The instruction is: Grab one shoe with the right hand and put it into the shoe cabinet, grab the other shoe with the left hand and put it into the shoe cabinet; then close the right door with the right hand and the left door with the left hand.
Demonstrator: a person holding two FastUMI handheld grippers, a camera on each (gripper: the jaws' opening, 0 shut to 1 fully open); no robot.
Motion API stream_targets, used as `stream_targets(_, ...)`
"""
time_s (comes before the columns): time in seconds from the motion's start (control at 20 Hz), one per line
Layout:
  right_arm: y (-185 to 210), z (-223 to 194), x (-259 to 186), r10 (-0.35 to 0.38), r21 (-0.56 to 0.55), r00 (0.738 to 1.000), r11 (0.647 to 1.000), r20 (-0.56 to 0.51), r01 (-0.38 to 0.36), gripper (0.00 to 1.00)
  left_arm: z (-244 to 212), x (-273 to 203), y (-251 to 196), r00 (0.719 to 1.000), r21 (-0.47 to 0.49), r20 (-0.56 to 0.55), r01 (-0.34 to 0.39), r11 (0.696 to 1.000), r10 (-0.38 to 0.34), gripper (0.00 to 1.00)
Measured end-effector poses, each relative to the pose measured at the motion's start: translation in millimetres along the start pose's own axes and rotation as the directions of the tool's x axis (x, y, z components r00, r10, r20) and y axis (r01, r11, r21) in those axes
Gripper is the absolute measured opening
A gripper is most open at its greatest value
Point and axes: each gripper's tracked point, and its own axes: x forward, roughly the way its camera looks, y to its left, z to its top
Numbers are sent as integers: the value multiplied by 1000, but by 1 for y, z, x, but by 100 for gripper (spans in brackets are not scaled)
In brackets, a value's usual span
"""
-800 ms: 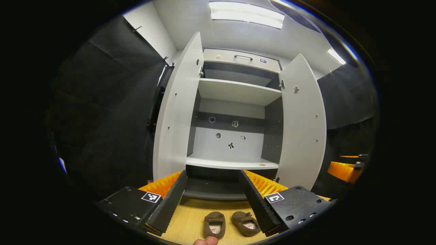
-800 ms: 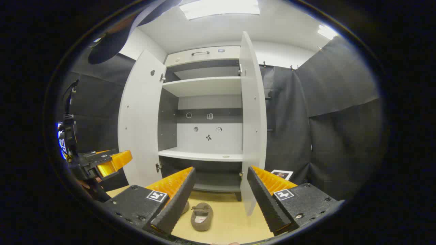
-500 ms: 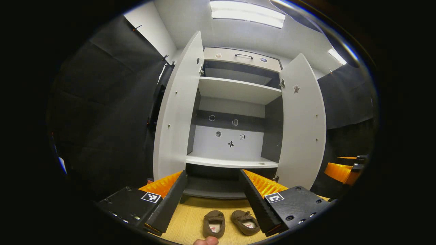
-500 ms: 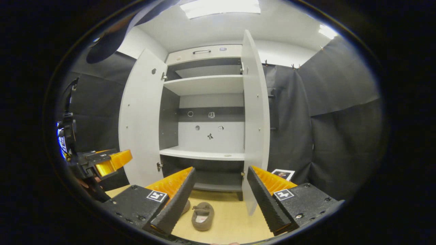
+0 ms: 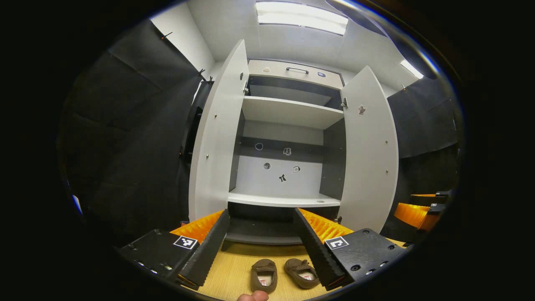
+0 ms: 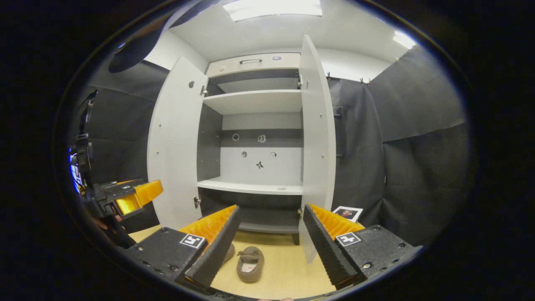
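Left gripper view: left gripper (image 5: 261, 246) fingers spread wide, nothing between them. Left door (image 5: 217, 142) of the shoe cabinet (image 5: 288, 110) swung open. Left shoe (image 5: 264, 275) lies on the wooden floor (image 5: 234, 267) in the gap between the fingers, below and short of their tips. Right shoe (image 5: 301, 273) just beside it, partly behind the gripper's right finger. Both toes point toward the cabinet. Right door (image 5: 370, 150) open as well. Right gripper (image 5: 422, 207) at the far right edge, well apart from the shoes; its opening cannot be told there.

Right gripper view: left gripper (image 6: 125, 196) at the left edge, held off the floor. Left door (image 6: 175, 142) open. Right gripper (image 6: 271, 244) fingers apart, empty. One shoe (image 6: 250, 264) on the floor (image 6: 284, 271) between the fingers; the other (image 6: 229, 252) mostly hidden behind the left finger. Right door (image 6: 317, 142) edge-on, standing above the gripper's right finger. A small photo card (image 6: 347, 213) lies by the black cloth wall (image 6: 409, 138).
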Motion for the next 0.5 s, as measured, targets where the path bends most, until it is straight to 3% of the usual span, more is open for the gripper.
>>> stream_targets(0.3,20,-30,26,51,-17,996,998,-74,-52,94,3,-1,6,1000,4,3,-4,1000,4,95)
stream_targets(0.4,32,-50,42,89,-11,988,996,-123,-91,98,3,-2,8,1000,-1,7,-7,1000,7,95)
stream_targets(0.5,42,-76,60,116,-2,976,993,-187,-118,95,3,-3,11,1000,0,9,-15,1000,15,95)
